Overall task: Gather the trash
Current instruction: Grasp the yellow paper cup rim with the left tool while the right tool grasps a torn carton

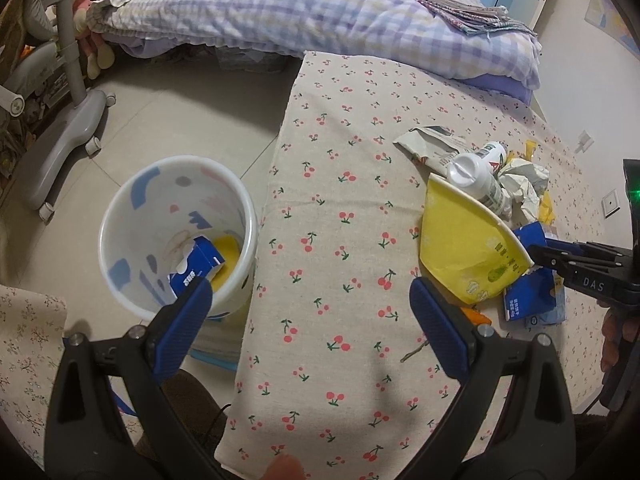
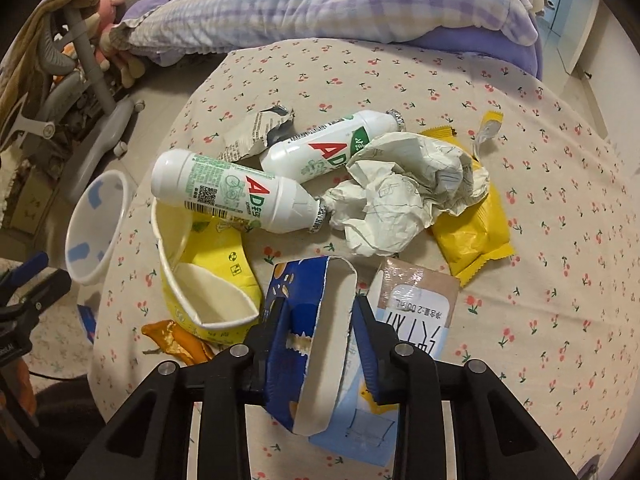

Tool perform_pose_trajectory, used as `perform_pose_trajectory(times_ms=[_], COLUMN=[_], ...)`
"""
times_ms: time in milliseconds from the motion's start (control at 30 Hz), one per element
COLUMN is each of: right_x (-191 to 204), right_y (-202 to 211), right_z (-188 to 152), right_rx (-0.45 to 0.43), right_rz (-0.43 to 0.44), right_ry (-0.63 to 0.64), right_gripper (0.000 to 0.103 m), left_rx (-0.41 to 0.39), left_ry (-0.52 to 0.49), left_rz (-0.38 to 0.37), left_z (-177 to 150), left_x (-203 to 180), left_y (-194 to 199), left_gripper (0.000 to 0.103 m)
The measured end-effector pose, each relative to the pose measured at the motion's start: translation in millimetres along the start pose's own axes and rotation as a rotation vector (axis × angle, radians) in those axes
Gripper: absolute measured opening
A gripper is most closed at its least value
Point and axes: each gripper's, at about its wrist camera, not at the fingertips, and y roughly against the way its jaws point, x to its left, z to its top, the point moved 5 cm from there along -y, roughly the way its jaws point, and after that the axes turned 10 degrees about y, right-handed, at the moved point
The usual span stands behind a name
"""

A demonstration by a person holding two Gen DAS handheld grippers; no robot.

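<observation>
Pointing steeply down at the worktop (image 2: 520,140), the right gripper (image 2: 320,340) is clamped on a torn blue carton (image 2: 304,320); the left gripper (image 1: 310,320) is held apart beside the bin (image 1: 120,208).

You see matt woven cotton cloth printed with cherries (image 2: 520,128) beneath the trash. The two white plastic bottles (image 2: 228,192) look smooth and slightly glossy; the crumpled white paper (image 2: 404,184) is creased and dull. The torn blue cardboard carton (image 2: 308,320) shows a raw pale inside. The yellow foil wrapper (image 2: 472,236) shines, and the white plastic bin (image 1: 176,232) looks translucent and smooth.
</observation>
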Motion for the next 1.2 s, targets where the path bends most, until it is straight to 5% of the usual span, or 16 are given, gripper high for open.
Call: perform_pose_trajectory(times_ms=[500, 900, 1100, 1200], right_x=[-22, -91, -116, -119], right_y=[74, 105, 97, 95], right_z=[2, -32, -48, -54], right_rx=[-0.191, -0.236, -0.202, -0.192], right_rz=[0.036, -0.071, -0.086, -0.095], right_ry=[-0.067, -0.153, -0.188, -0.188], right_gripper=[0.023, 0.023, 0.023, 0.023], left_rx=[0.092, 0.166, 0.182, 0.161], left_ry=[0.075, 0.192, 0.228, 0.206], left_rz=[-0.194, -0.294, -0.289, -0.294], left_z=[-5, -10, -17, -16], left_x=[-66, -105, -112, -115], left_y=[-14, -46, -56, -50], left_gripper=[0.099, 0.087, 0.075, 0.060])
